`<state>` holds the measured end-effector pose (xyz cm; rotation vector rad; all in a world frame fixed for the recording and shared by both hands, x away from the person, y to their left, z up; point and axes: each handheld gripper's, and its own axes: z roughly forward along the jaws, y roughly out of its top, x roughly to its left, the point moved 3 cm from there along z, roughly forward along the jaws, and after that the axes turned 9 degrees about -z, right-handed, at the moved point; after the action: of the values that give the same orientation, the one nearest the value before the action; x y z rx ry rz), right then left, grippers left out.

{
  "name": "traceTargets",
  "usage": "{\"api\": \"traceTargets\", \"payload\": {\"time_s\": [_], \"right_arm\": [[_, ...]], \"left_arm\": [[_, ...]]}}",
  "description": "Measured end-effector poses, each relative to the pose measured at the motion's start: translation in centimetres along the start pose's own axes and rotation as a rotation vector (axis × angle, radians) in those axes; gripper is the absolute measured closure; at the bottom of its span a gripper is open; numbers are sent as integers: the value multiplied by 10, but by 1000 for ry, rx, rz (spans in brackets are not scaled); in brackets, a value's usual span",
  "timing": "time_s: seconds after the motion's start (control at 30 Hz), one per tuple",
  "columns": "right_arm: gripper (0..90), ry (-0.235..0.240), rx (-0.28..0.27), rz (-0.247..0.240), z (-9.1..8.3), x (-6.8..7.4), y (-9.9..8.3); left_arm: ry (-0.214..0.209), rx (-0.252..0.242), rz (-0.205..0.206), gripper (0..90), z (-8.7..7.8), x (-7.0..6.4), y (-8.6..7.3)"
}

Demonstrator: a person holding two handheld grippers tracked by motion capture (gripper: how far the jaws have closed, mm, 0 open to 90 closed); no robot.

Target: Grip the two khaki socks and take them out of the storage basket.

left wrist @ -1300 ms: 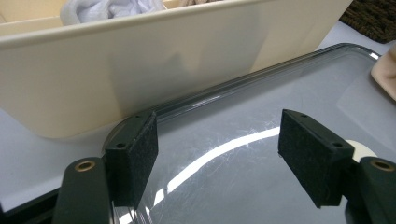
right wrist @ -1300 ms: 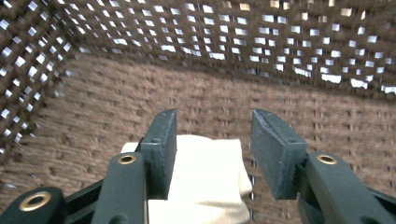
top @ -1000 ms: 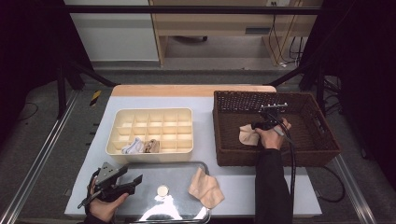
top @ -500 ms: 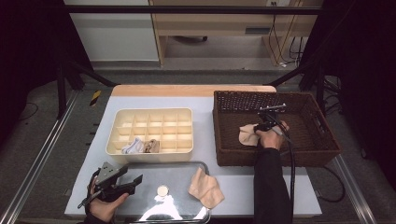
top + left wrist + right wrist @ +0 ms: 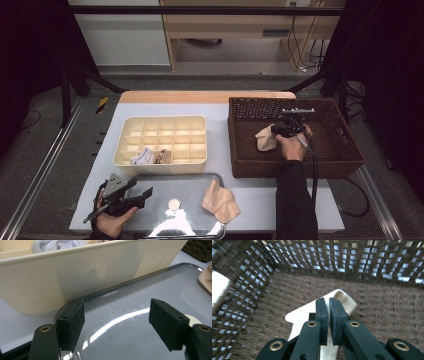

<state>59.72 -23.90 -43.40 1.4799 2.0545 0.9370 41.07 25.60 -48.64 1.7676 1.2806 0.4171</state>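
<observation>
— High view first: where is the right gripper (image 5: 280, 131)?

— Inside the wicker basket (image 5: 345, 150), at about three o'clock on the table (image 5: 260, 200). Its jaws are clamped on a beige sock (image 5: 265, 140), which hangs just left of the tool and over the basket floor.

— Does the right gripper view agree?

— Yes. Both black pads (image 5: 322, 315) are pressed nearly together with the pale sock (image 5: 302, 313) pinched between them, and the woven wall rises behind it.

— And the left gripper (image 5: 131, 196)?

— Down at seven o'clock, over the left end of the metal tray (image 5: 192, 182). Its jaws stand wide apart with nothing between them; the left gripper view shows the shiny tray (image 5: 140, 305) under them and the wall of the cream divider box (image 5: 75, 280) just beyond.

— Anything else nearby?

— A second beige sock (image 5: 221, 202) lies across the tray's right edge, at five o'clock. The divider box (image 5: 165, 125) holds a white sock (image 5: 142, 157) and a tan one (image 5: 161, 156) in its front row.
</observation>
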Motion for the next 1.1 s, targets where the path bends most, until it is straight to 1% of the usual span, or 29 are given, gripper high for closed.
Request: {"api": "traceTargets", "payload": {"time_s": [0.17, 0.23, 0.27, 0.3, 0.33, 0.4, 0.47, 0.5, 0.63, 0.77, 0.93, 1.1], "right_arm": [[869, 29, -109, -19, -19, 1, 7], [869, 30, -157, -42, -25, 3, 9], [869, 30, -168, -52, -28, 4, 10], [869, 25, -175, -77, -32, 6, 14], [869, 26, -178, -79, -35, 8, 17], [869, 33, -213, -96, -43, 13, 23], [869, 36, -236, -112, -50, 18, 29], [869, 40, -257, -126, -56, 21, 33], [869, 65, -307, -160, -74, 34, 41], [869, 94, -356, -190, -90, 47, 44], [870, 126, -407, -205, -110, 60, 45], [870, 163, -453, -233, -130, 73, 43]], "left_arm": [[1, 0, -1, 285, 0, 0, 0], [2, -1, -1, 285, 0, 0, 0], [3, 0, 0, 285, 0, 0, 0], [3, 0, -1, 285, 0, 0, 0], [2, -1, -1, 285, 0, 0, 0], [1, -3, -3, 285, 0, 0, 0], [1, -4, -3, 285, -1, 0, 0], [0, -4, -3, 286, -1, 0, 0], [0, -3, 0, 285, -1, -1, 0], [-1, -4, 1, 285, -1, -1, 1], [-1, -5, 3, 286, -1, -2, 1], [-1, -5, 5, 286, -1, -2, 1]]}}
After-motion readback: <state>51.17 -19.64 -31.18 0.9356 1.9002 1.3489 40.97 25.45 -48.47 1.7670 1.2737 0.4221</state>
